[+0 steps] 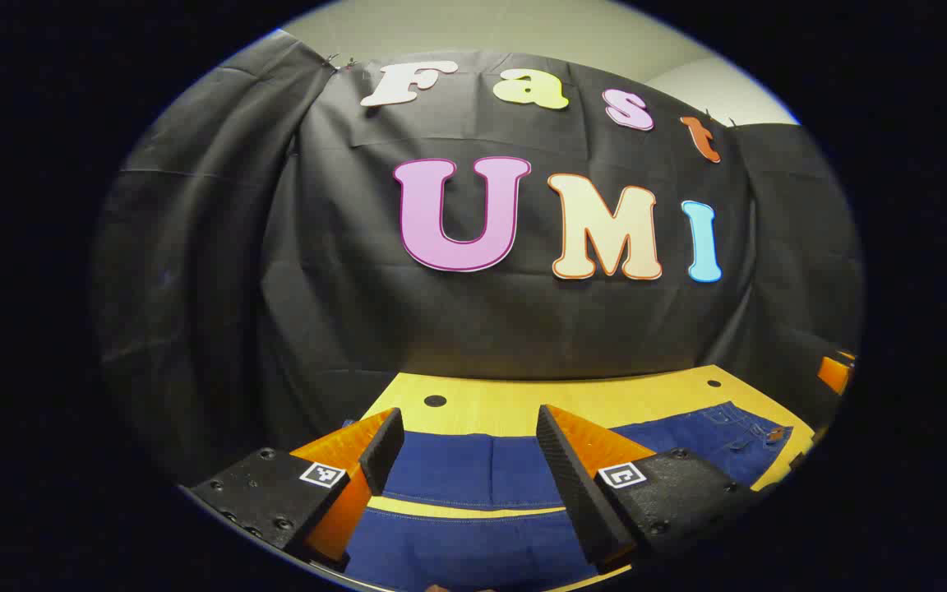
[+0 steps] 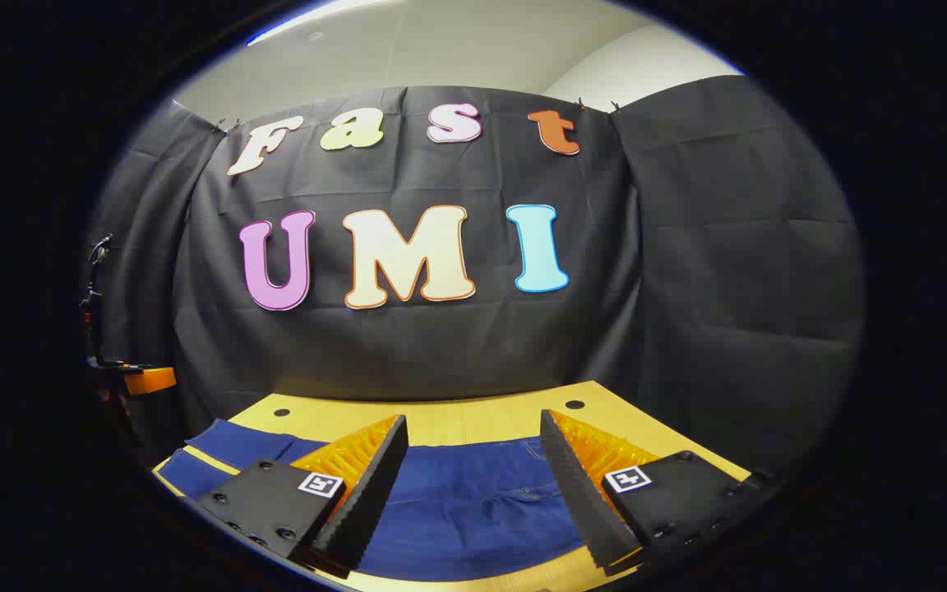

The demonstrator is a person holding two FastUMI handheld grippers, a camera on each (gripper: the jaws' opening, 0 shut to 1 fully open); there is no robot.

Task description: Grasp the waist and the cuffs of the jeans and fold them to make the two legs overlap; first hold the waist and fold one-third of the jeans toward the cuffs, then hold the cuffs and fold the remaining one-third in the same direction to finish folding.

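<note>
Looking along your left claw (image 1: 470, 460) in the left gripper view, you see its two fingers spread wide apart with nothing between them. Below them the jeans (image 1: 473, 477) lie flat on the yellow table (image 1: 523, 399), both legs side by side with a strip of table showing between them; the waist runs off to the right.

In the right gripper view, your right claw (image 2: 473, 485) is likewise held apart and empty, above the waist end of the jeans (image 2: 473, 501). The legs stretch away to the left across the table (image 2: 457, 419), cuffs near its left edge.
</note>
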